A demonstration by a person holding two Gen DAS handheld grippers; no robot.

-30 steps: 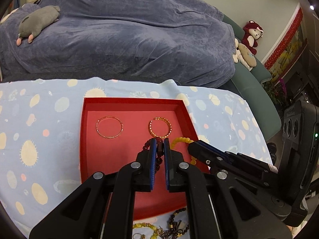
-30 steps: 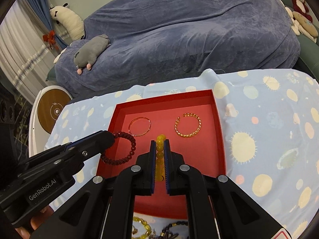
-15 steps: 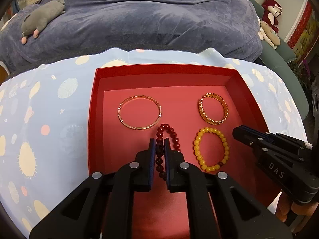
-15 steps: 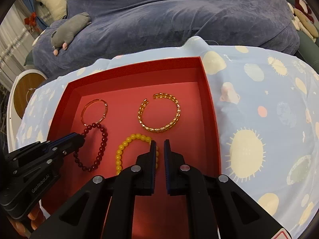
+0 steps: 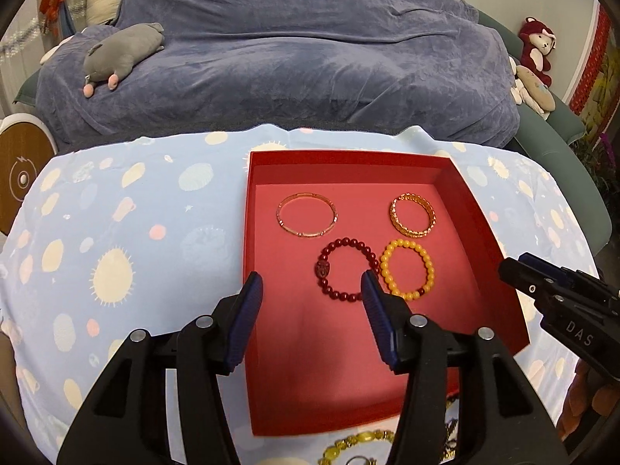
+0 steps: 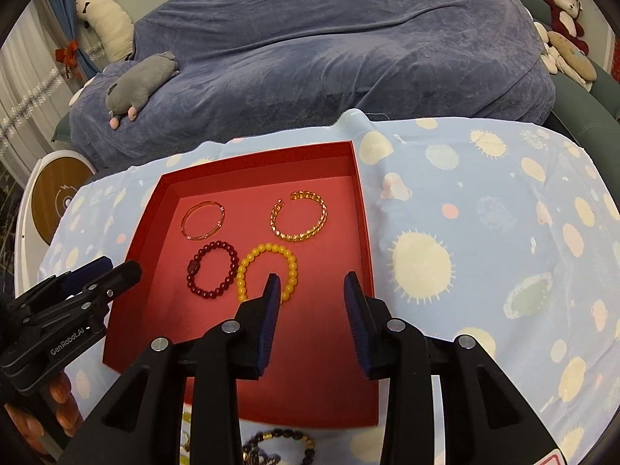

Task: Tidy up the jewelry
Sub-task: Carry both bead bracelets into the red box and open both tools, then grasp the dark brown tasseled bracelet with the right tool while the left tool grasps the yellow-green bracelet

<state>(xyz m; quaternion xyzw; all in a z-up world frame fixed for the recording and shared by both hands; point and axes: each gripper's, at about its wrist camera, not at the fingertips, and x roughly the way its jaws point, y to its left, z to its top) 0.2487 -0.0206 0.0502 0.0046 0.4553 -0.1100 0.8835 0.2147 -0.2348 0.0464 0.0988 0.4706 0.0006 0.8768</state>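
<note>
A red tray [image 5: 267, 162] [image 6: 360, 201] lies on a blue patterned cloth. In it lie a thin gold bangle [image 5: 306, 220] [image 6: 202, 220], a gold chain cuff [image 5: 412, 215] [image 6: 299, 217], a dark red bead bracelet [image 5: 346, 269] [image 6: 211, 270] and a yellow bead bracelet [image 5: 407, 269] [image 6: 267, 269]. My left gripper [image 5: 312, 285] is open and empty, just in front of the red bracelet. My right gripper [image 6: 312, 285] is open and empty, in front of the yellow bracelet. Each gripper shows in the other's view: the right one [image 5: 515, 267], the left one [image 6: 116, 271].
More loose bead jewelry lies on the cloth at the tray's near edge [image 5: 360, 441] [image 6: 279, 441]. A blue-covered sofa [image 5: 310, 58] with a grey plush [image 5: 124, 50] stands behind the table. A round white device [image 5: 19, 170] stands at the left.
Both grippers have opened and drawn back. The red bracelet and the yellow bracelet, held a second ago, now lie flat in the tray.
</note>
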